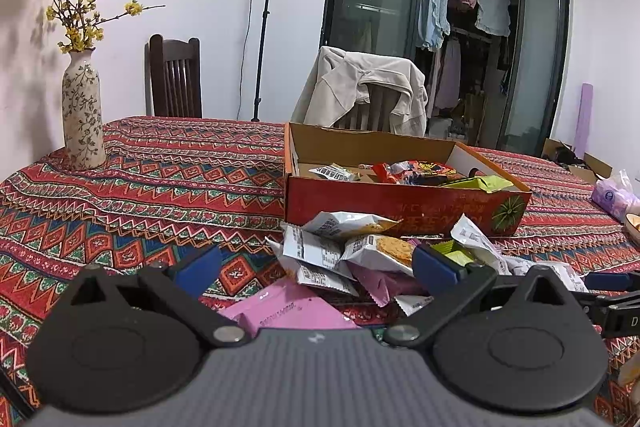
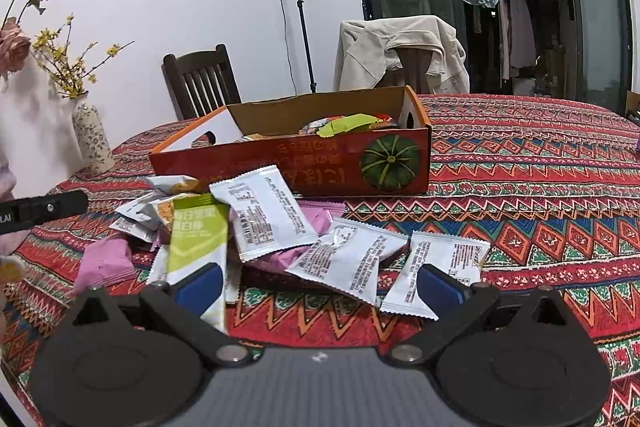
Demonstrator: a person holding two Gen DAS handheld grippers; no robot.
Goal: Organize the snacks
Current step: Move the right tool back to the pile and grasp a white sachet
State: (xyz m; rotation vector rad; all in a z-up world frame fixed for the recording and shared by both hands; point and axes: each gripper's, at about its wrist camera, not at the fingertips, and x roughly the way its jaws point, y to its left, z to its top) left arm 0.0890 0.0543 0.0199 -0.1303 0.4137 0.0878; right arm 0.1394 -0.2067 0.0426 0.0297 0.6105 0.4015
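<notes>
A pile of snack packets (image 1: 352, 255) lies on the patterned tablecloth in front of a red cardboard box (image 1: 400, 203) that holds several more snacks. My left gripper (image 1: 316, 265) hovers open just short of the pile, above a pink packet (image 1: 288, 311), holding nothing. In the right wrist view the same pile (image 2: 272, 223) spreads before the box (image 2: 304, 163). My right gripper (image 2: 320, 285) stands open over white packets (image 2: 348, 259), with a green-and-white bar (image 2: 196, 239) by its left finger. It grips nothing.
A flowered vase (image 1: 82, 111) stands at the table's far left. Two chairs (image 1: 176, 75) sit behind the table, one draped with a beige jacket (image 1: 360, 87). A pink tissue pack (image 1: 614, 193) lies at the right edge. A light stand (image 1: 266, 19) rises by the wall.
</notes>
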